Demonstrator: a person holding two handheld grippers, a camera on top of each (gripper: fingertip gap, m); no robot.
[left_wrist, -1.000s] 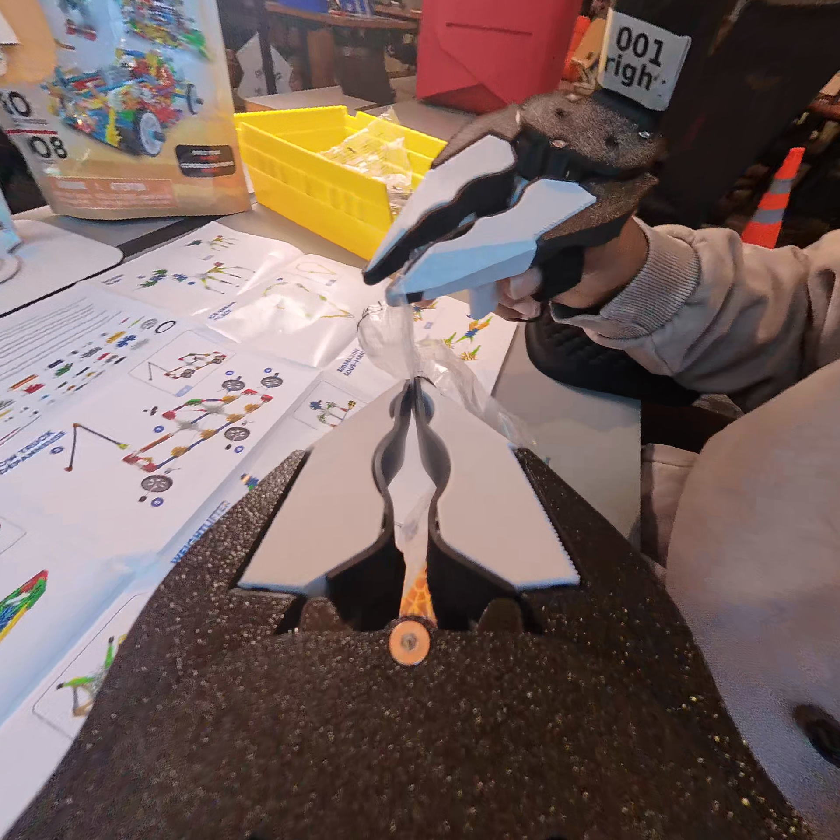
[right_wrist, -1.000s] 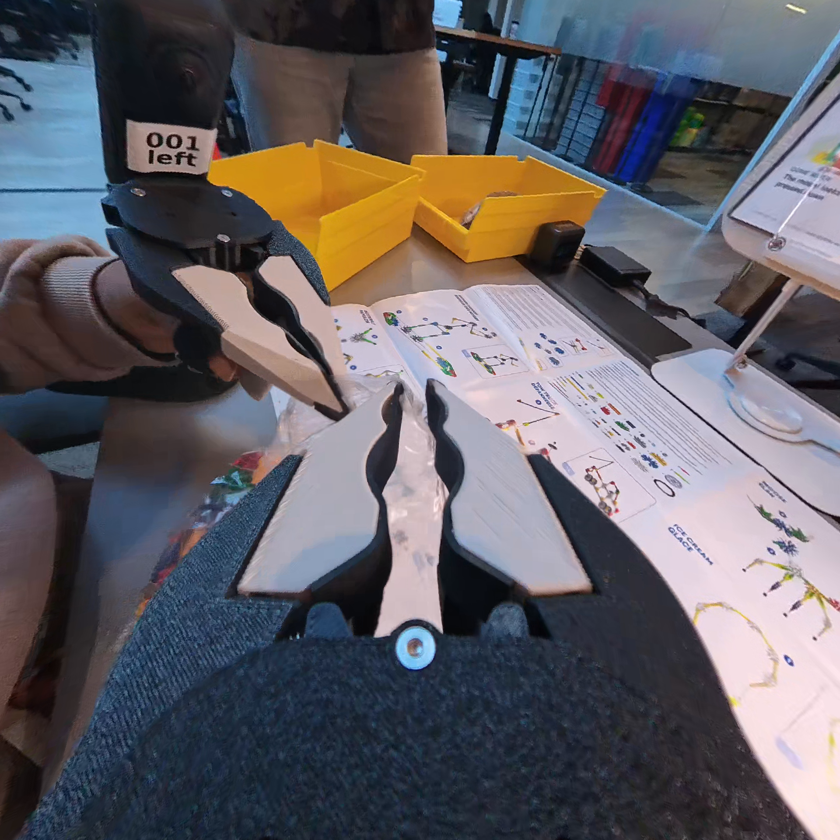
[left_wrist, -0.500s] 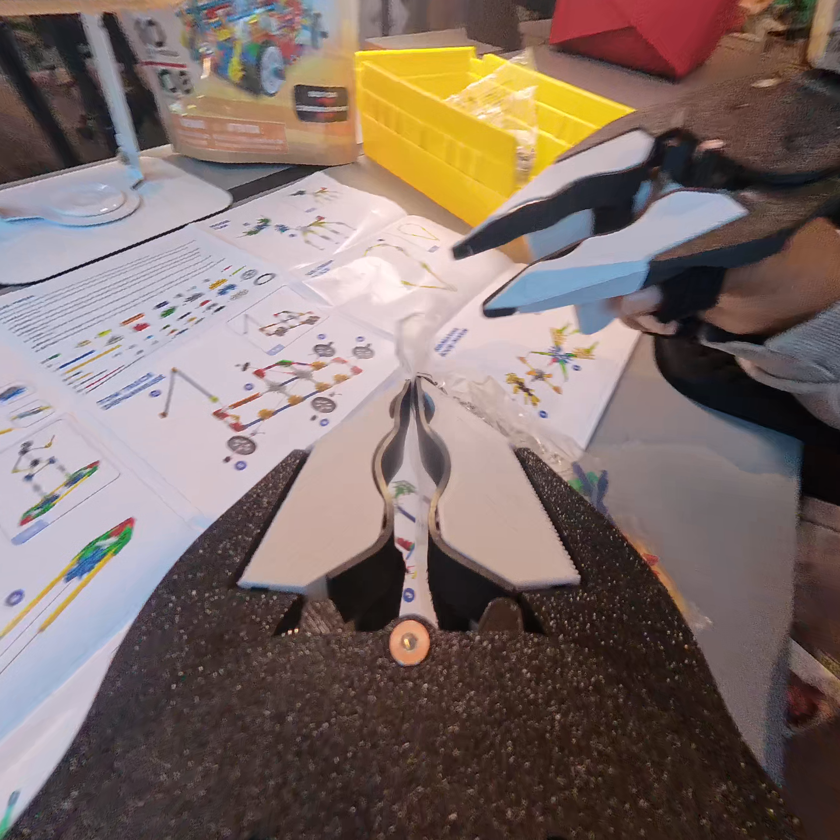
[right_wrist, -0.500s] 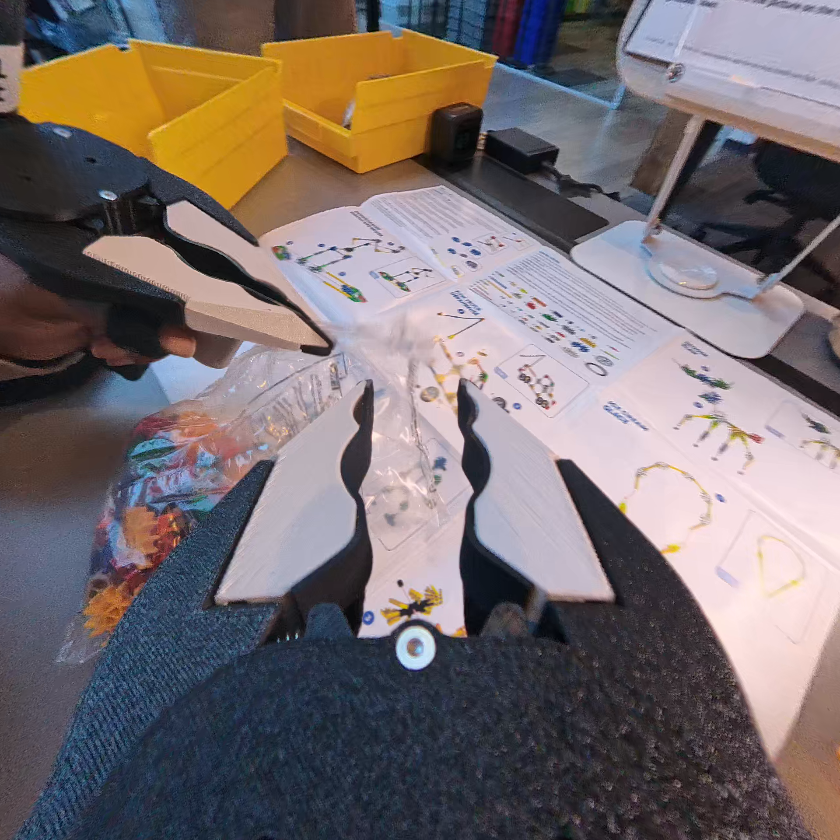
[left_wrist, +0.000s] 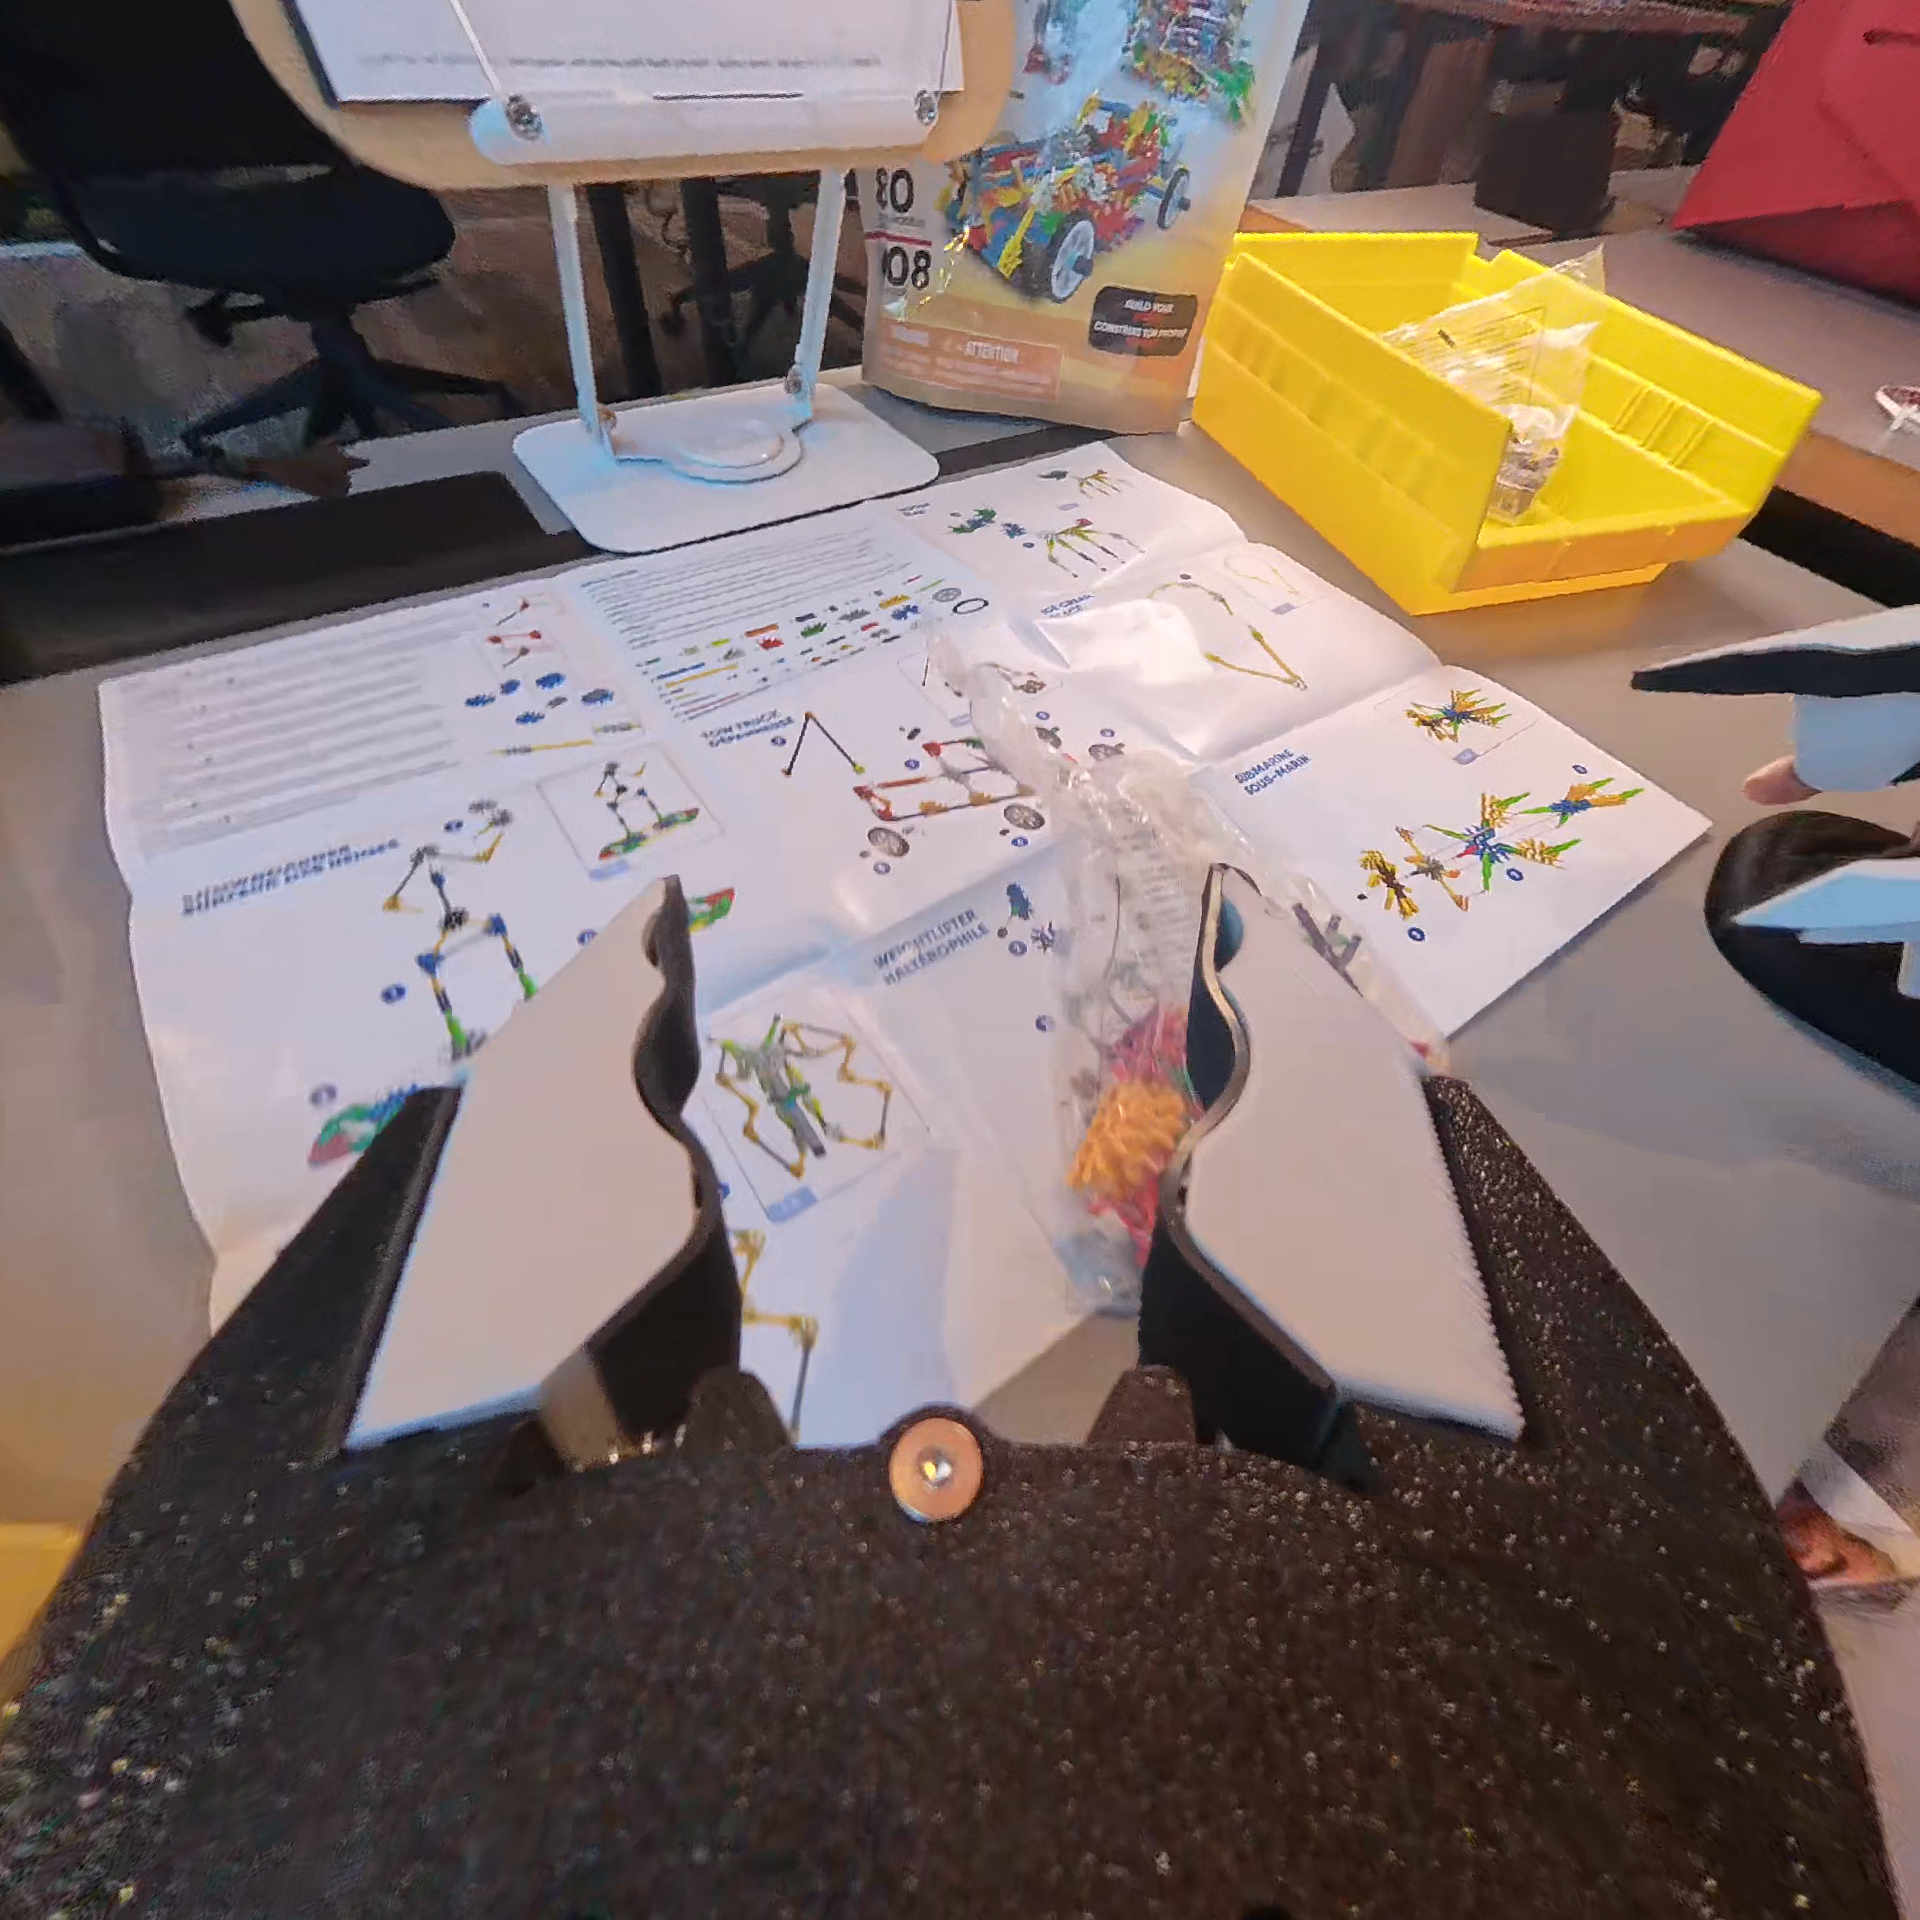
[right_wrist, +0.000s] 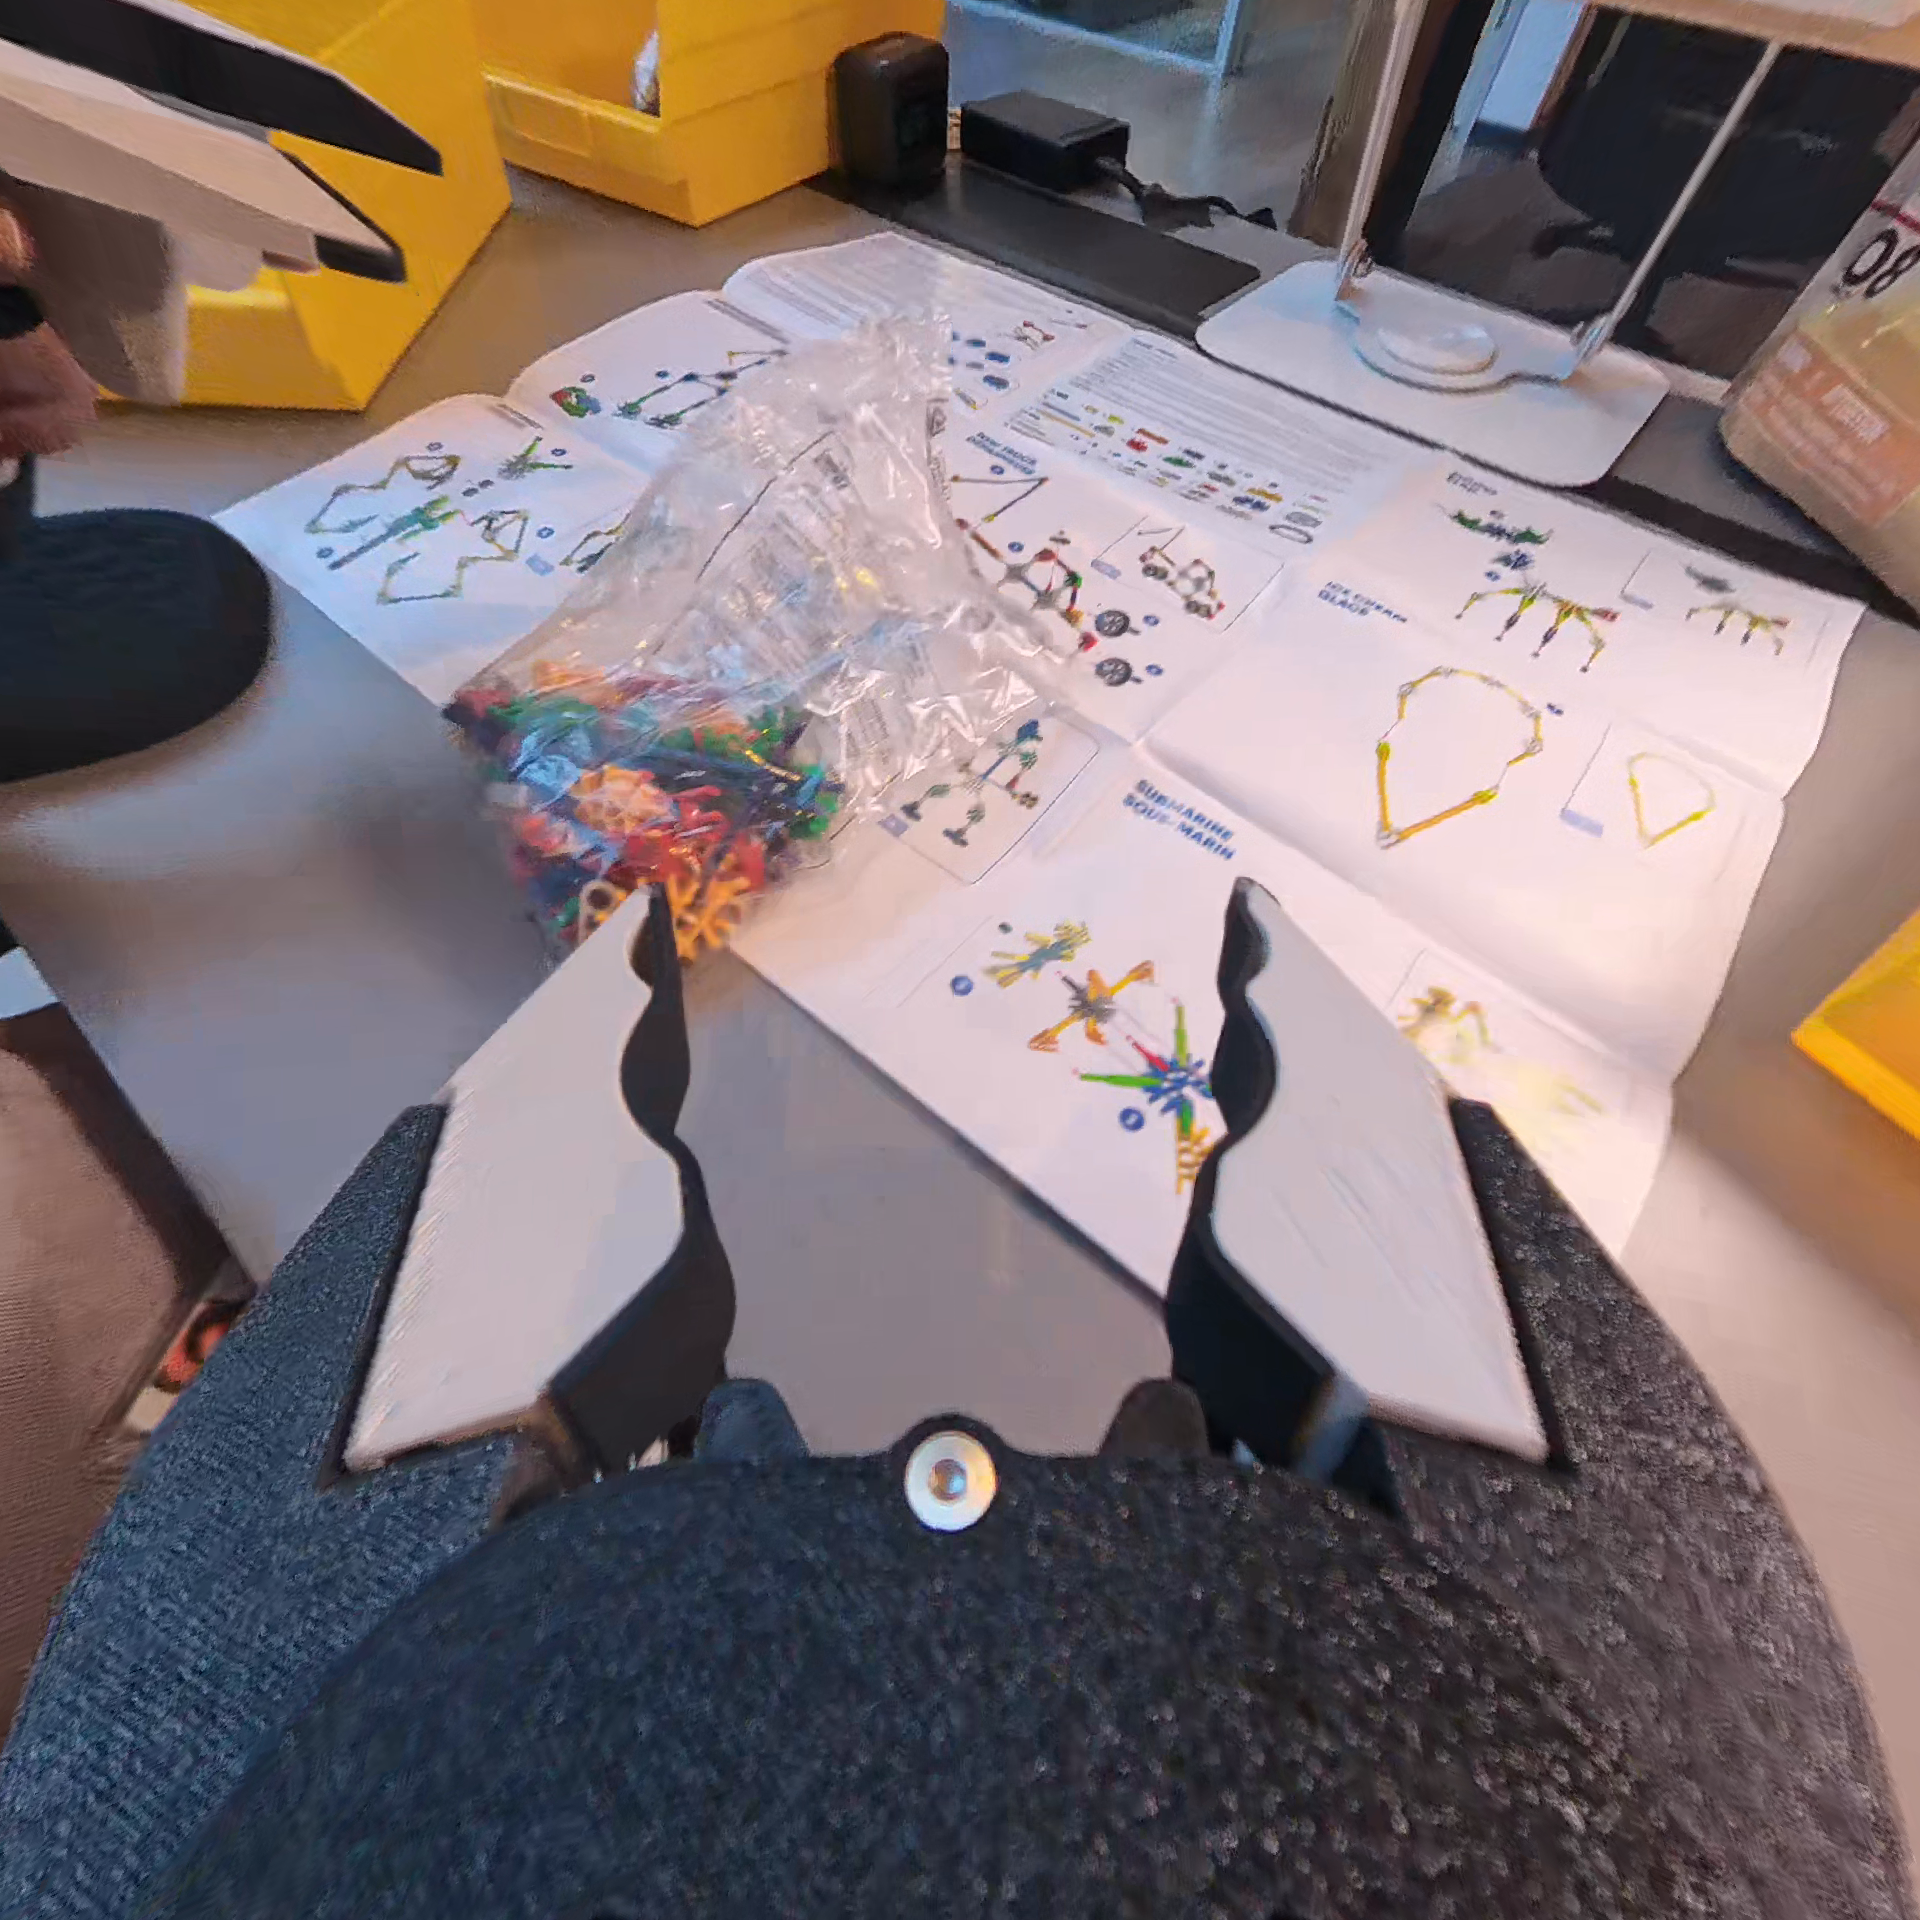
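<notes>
A clear plastic bag (right_wrist: 748, 634) of small coloured building pieces lies on a large unfolded instruction sheet (right_wrist: 1351, 748) on the grey table. My right gripper (right_wrist: 948, 914) is open and empty, just in front of the bag, its left fingertip close to the bag's lower end. My left gripper (left_wrist: 940, 894) is open and empty above the sheet (left_wrist: 416, 997); the bag (left_wrist: 1117, 997) lies beside its right finger, touching or nearly so. The other gripper shows open at the right edge of the left wrist view (left_wrist: 1829, 790) and at the top left of the right wrist view (right_wrist: 364, 208).
A yellow bin (left_wrist: 1475, 436) holding a clear bag stands at the back right. A printed toy pouch (left_wrist: 1081, 208) and a white stand (left_wrist: 717, 447) sit behind the sheet. Two yellow bins (right_wrist: 395, 229) and a black adapter (right_wrist: 1039, 130) are at the far left.
Both grippers have opened and let go of the bag, which now lies on the sheet. Both have drawn back and apart from each other.
</notes>
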